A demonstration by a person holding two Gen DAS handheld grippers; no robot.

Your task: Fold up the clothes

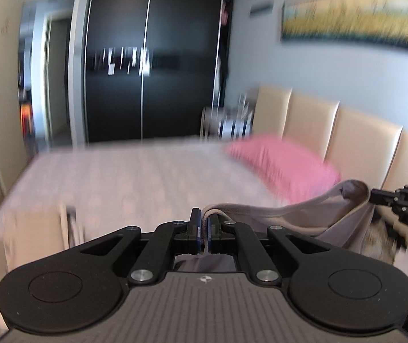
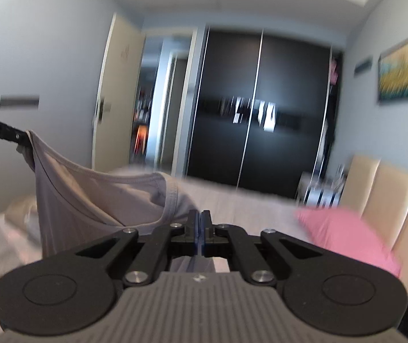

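**Grey top held up between two claws over the bed**

The left claw (image 1: 204,228) is pinched tight, its two fingers pressed together on a fold of the grey top (image 1: 304,214), with a strip of the hem running up between them. From there the fabric swings off to the right in a slack curve and rises to the right claw (image 1: 375,195), which comes in from the right edge of that view and bites the cloth at its upper corner.

Seen from the right wrist, the right claw is likewise clamped down hard, a sliver of the grey cloth caught between its fingers and more of it hanging beneath. The top spreads out to the left as a wide sagging sheet, its ribbed neckline or hem drooping in the middle, up to the left claw at the far left edge. So the garment hangs in the air, stretched between both claws, above the bed (image 1: 132,177).

Under it lies the pale striped bedcover. A pink pillow (image 1: 284,168) leans at the right against the cream padded headboard (image 1: 361,140). On the bed's near left is a heap of pale cloth (image 1: 32,234), too blurred to make out. At the far end of the room stands a black wardrobe (image 1: 152,65), with an open door (image 1: 1,85) to its left and a yellow-toned painting (image 1: 355,23) on the right wall
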